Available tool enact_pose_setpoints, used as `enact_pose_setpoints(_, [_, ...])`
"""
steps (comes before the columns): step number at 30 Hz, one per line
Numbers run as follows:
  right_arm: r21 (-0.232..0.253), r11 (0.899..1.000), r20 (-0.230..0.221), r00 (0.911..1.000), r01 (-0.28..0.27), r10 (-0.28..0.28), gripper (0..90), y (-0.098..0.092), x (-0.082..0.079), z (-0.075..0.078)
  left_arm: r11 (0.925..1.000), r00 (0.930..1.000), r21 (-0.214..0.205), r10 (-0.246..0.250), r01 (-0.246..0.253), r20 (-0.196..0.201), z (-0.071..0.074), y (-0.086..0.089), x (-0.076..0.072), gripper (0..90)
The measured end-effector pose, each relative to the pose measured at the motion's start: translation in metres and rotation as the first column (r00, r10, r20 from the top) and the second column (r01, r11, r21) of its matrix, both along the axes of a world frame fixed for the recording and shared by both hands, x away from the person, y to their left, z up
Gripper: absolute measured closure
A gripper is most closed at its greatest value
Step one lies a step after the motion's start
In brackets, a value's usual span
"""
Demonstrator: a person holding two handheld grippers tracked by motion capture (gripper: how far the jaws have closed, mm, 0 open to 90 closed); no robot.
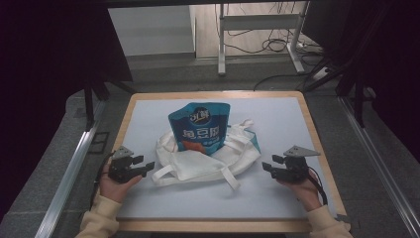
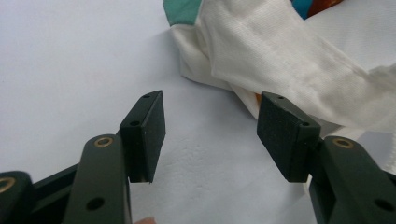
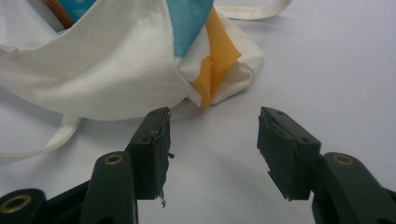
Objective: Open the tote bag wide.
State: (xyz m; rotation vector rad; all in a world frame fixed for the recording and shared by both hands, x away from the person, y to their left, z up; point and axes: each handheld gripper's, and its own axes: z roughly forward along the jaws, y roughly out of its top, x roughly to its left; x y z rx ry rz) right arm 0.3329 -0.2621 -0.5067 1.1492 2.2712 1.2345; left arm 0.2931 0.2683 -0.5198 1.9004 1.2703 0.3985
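Left hand-held gripper: held low over the bench at the left side, jaws wide open, nothing between them, pointing at the cloth bag. In the left gripper view, only bare white bench top between the two black pads, with a fold of the cloth bag just past the right pad; cannot tell if pad and cloth touch.

Right hand-held gripper: held low over the bench at the right side, jaws wide open, holding nothing, pointing at the cloth bag from the other side. In the right gripper view, bare bench between the pads, pad faces torn and rough at the edges, bag corner near but apart from the tips.

Cloth bag: white, crumpled, lying flat in the middle of the bench between the two grippers, with blue and orange patches at its right corner. Long white straps spread out toward the near edge.

Snack pouch: blue with white letters, sticking up out of the cloth bag mouth, bottom part inside the bag, top leaning toward the far side.

Left hand: wrapped around the left gripper from below, cream sleeve at the bottom edge.

Right hand: wrapped around the right gripper, black cable looping beside the wrist.

Bench: white top with a light wood rim.
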Motion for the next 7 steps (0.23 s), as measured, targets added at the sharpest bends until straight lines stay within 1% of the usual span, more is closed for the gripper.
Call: enact_pose_setpoints(7, [0.001,1.0,0.019,0.9998,0.008,-0.008,38.5,-0.0015,-0.0014,0.0012,1.0,0.9999,0.0,-0.005,0.005,0.016,0.0004,-0.0007,0.0015,38.0])
